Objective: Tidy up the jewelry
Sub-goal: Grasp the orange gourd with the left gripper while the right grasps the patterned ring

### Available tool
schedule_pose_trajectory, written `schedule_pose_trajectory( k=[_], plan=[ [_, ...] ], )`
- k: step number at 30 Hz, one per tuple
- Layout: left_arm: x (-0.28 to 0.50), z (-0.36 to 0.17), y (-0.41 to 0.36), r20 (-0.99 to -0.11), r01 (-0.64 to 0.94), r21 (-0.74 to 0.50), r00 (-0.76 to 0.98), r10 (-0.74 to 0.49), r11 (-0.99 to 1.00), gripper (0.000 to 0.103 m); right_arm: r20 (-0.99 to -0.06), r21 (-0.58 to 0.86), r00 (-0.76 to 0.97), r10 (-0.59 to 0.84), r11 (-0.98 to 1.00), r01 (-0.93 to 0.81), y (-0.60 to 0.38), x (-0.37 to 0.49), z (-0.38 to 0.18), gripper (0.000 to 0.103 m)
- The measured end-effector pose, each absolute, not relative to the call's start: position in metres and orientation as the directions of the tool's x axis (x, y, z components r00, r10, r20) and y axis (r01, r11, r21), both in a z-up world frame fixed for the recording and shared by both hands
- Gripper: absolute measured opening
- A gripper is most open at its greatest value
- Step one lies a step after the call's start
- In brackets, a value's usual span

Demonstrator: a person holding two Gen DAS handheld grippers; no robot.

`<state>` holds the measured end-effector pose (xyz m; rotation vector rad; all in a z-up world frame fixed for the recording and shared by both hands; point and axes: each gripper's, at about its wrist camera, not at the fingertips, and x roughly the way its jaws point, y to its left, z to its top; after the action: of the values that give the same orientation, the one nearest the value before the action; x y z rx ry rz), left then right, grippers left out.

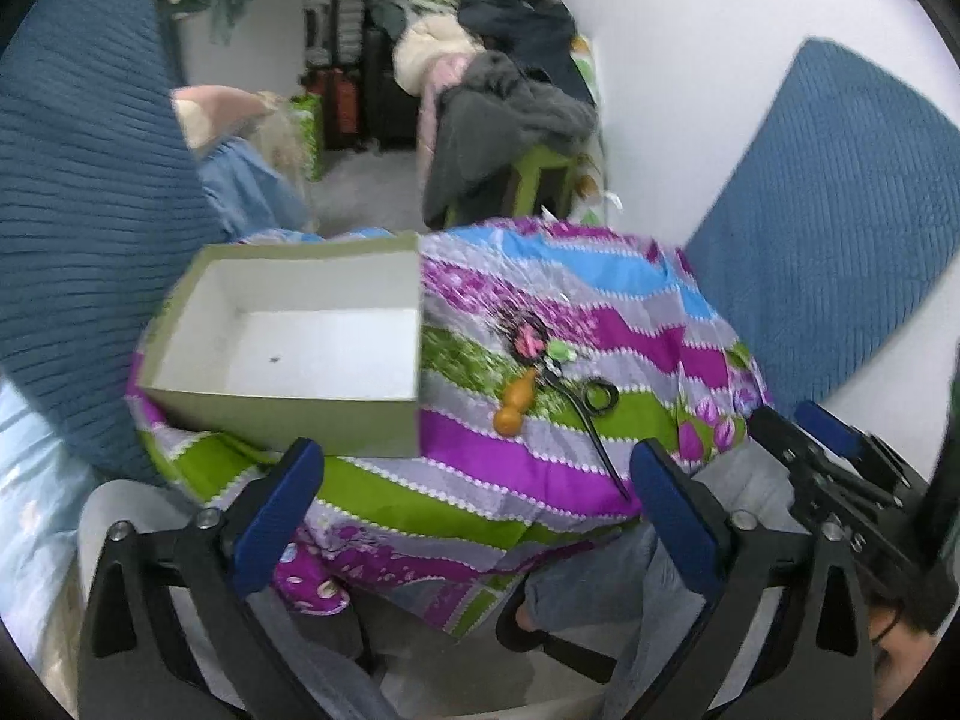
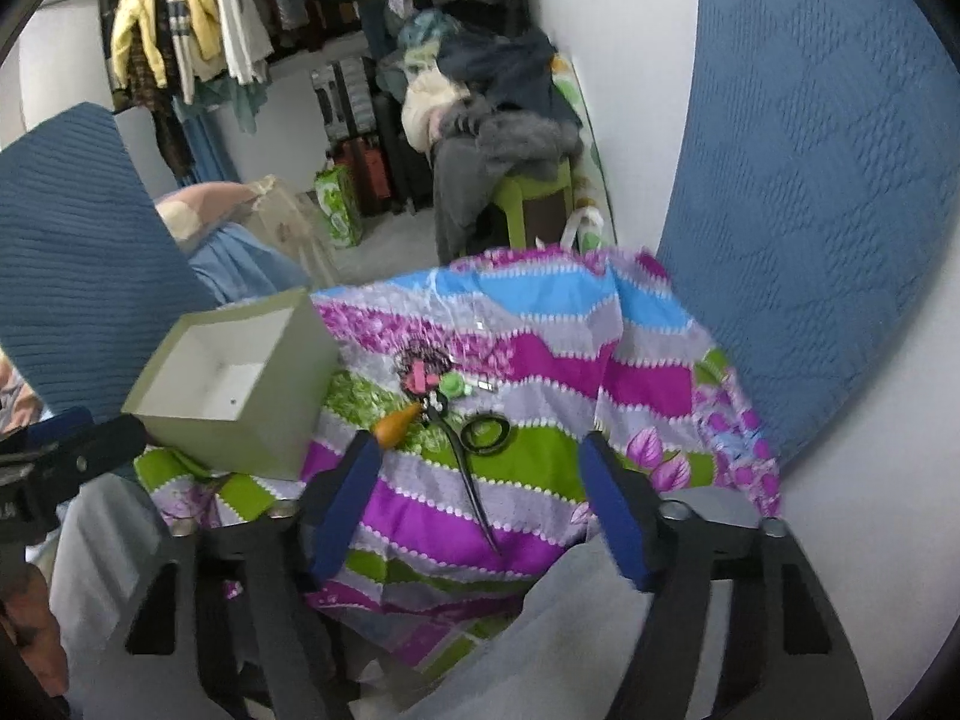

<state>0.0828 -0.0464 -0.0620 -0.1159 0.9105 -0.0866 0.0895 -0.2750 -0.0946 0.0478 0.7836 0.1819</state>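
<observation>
Home bedroom or closet room: clothes rail (image 2: pixel 198 42) with hanging garments, suitcases (image 2: pixel 360 138), heaped clothing (image 2: pixel 504 120) on green stool (image 2: pixel 534 204).

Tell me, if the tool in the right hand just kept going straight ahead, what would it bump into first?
Probably the long dark cord lying on the striped cloth. It runs right between the right tool's open blue fingers. Depth is hard to judge, so it might meet the cloth beside it instead.
</observation>
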Motion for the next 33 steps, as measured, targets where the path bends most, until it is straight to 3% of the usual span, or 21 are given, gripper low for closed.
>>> schedule_pose_trajectory(
  k=[5, 33],
  plan=[
    [0.102, -0.085, -0.063, -0.818, 0.067, -0.133, 0.556, -0.148, 0.989, 0.085, -0.733, 0.106, 0.657, 0.178, 0.983, -0.149, -0.275, 0.114, -0.122, 0.05],
    [0.181, -0.185, -0.09, -0.92, 0.072, -0.141, 0.36, -0.158, 0.987, 0.059, -0.85, 0.158, 0.483, 0.21, 0.977, -0.147, -0.277, 0.202, -0.206, 0.051]
  ],
)
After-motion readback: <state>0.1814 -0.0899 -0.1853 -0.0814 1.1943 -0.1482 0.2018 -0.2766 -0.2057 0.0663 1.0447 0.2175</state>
